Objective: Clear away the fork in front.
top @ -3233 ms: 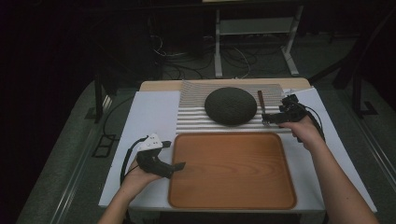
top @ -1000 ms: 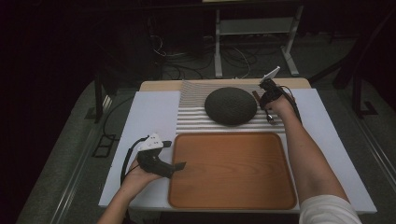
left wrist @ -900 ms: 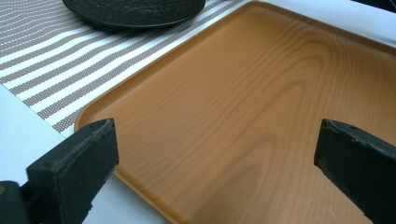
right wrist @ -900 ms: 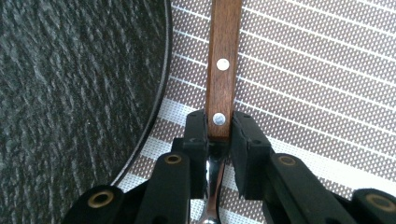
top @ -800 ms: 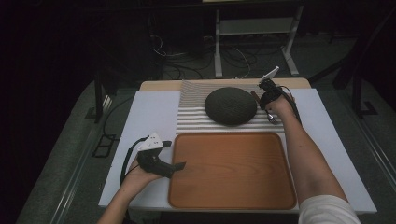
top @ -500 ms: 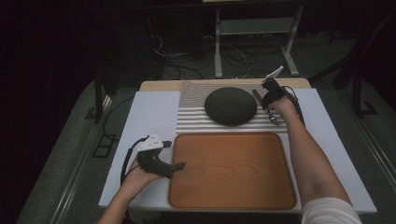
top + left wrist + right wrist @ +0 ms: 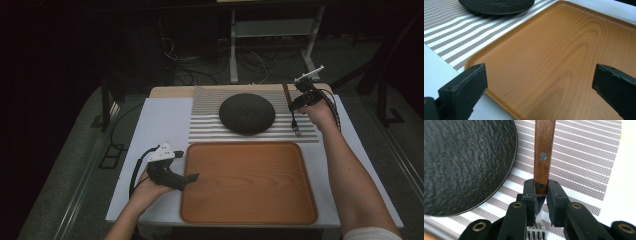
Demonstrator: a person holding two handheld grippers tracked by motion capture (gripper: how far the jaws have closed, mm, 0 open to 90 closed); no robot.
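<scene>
- Resting at the tray's left edge, left gripper: jaws released, empty.
- Lying between: dark plate on striped mat.
- Right gripper: jaws clenched on fork where handle meets metal, its long axis hanging tines-down toward the counter, far right of the plate.

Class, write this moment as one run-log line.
right gripper: shut on fork | left gripper: open, by tray | plate: on placemat

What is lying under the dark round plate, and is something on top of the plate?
The dark plate rests on a striped placemat, whose stripes show around its rim. The mat's part beneath the plate is covered, so anything there cannot be seen. Nothing lies on the plate.
</scene>
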